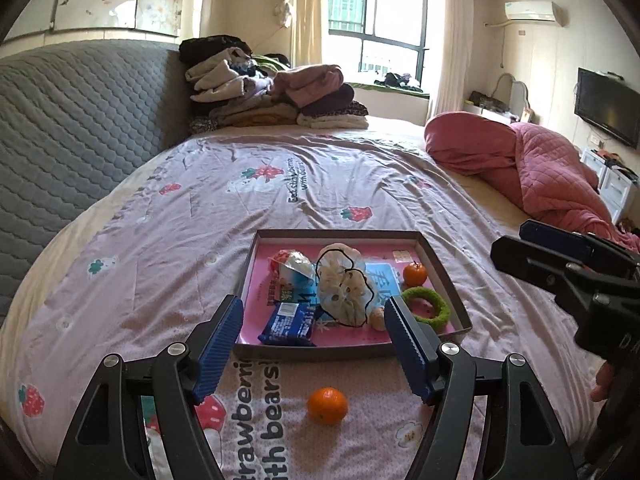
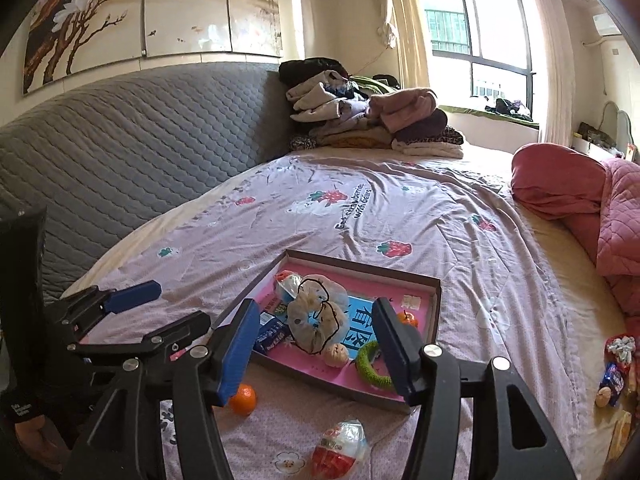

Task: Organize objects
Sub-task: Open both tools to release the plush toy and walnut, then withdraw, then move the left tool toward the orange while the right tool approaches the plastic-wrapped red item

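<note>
Cardboard is what we are working toward: a shallow brown tray (image 1: pixel 444 276) with a pink liner sits flat on the bed (image 1: pixel 168 264), and it already collects a blue snack packet (image 1: pixel 289 323), a drawstring pouch (image 1: pixel 344 288), a green ring (image 1: pixel 427 307), a small orange (image 1: pixel 414 273) and a wrapped egg-shaped treat (image 1: pixel 291 265), so we judge it the gathering spot for the task. Still outside it, a second orange (image 1: pixel 327 405) lies on the sheet just short of the tray's near wall, and a foil-wrapped egg (image 2: pixel 341 447) lies nearer the right side. Our left hand-held gripper (image 1: pixel 316 352) hovers with its blue pads spread wide and nothing between them, lined up over that loose orange, which reads as a set-up for a pick. Our right hand-held gripper (image 2: pixel 316 354) hangs open and empty too, facing the tray from its right corner. A round fruit on soft bedding may roll, so closing low and square seems wise. For room, the near tray wall is a low lip to clear, and the free floor inside looks to be along the pink front strip. Beyond the tray the sheet runs bare; a red quilt (image 1: pixel 552 168) and more loose snacks (image 2: pixel 614 372) lie well off to the right.
</note>
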{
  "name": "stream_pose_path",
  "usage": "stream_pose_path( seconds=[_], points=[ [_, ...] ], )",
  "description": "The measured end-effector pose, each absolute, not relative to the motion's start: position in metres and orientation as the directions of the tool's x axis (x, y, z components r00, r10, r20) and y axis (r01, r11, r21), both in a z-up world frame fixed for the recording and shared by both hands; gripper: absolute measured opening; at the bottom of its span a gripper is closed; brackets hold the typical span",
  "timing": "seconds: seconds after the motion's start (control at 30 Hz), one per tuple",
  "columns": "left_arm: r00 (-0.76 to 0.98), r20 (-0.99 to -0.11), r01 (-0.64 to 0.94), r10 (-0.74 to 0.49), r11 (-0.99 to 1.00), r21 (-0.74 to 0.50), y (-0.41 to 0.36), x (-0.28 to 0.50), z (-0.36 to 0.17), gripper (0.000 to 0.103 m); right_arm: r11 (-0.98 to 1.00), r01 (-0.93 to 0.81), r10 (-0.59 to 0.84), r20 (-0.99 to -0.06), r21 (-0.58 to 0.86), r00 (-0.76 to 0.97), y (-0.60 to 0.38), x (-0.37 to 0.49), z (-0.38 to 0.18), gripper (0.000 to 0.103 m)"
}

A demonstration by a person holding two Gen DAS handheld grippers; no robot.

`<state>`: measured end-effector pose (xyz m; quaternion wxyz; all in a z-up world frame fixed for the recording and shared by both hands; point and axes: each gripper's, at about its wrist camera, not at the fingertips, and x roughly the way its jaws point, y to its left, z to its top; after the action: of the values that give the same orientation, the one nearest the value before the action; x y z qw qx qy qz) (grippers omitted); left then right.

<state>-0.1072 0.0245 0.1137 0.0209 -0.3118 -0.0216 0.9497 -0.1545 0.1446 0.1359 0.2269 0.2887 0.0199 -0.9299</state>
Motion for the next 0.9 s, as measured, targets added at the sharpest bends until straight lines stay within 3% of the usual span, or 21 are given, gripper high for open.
stream_pose_path(
  seconds=[0.9],
  points=[
    [-0.825, -0.564, -0.035, 0.042, -0.999, -0.023, 0.031, -0.066, 0.118, 0.074, -0.901, 0.427, -0.408, -0.495, 0.079, -0.768, 0.145, -0.111, 0.133, 0.063]
  ],
)
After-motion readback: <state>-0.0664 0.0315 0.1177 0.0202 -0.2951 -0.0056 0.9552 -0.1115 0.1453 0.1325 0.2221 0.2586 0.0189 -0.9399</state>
